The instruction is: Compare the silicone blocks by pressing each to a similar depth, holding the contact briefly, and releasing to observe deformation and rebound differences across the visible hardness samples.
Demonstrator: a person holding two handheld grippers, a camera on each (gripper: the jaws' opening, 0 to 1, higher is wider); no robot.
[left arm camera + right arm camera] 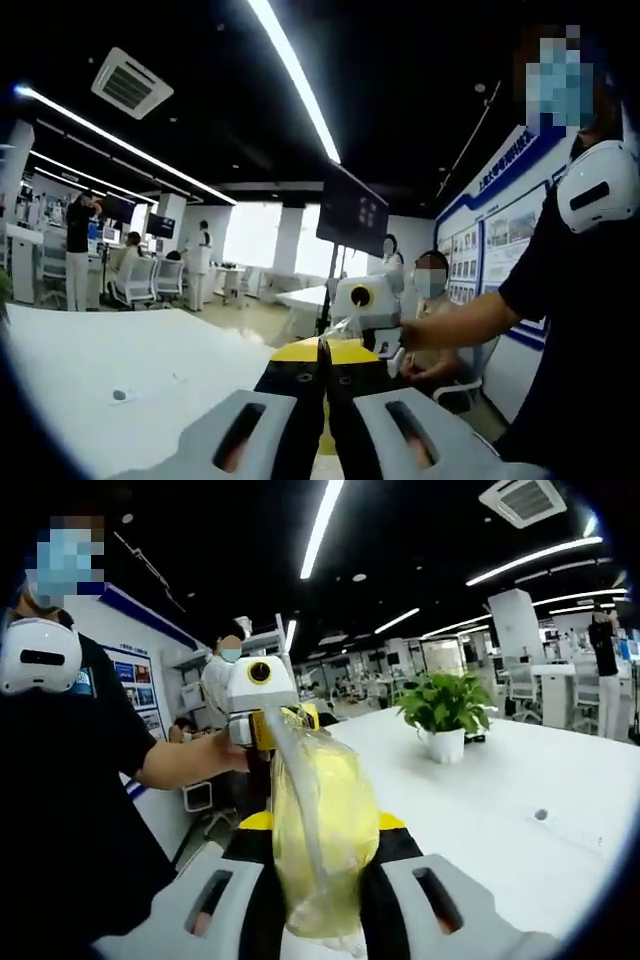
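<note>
A clear plastic bag [318, 820] with a yellow block inside hangs between my two grippers, above the white table's edge. In the right gripper view the bag runs up from between the jaws of my right gripper [322, 832], which is shut on it. It stretches to my left gripper [262, 695], held by a person's hand. In the left gripper view my left gripper [322, 348] has its jaws pressed together on the bag's thin clear edge [340, 326]. My right gripper [365, 298] sits just beyond it. The block's shape is blurred by the plastic.
A white table [500, 810] holds a potted green plant [443, 712] and a small dark speck [120, 395]. The person in a dark shirt [585, 330] stands close beside it. Other people, office chairs [135, 280] and a hanging monitor [352, 210] lie further off.
</note>
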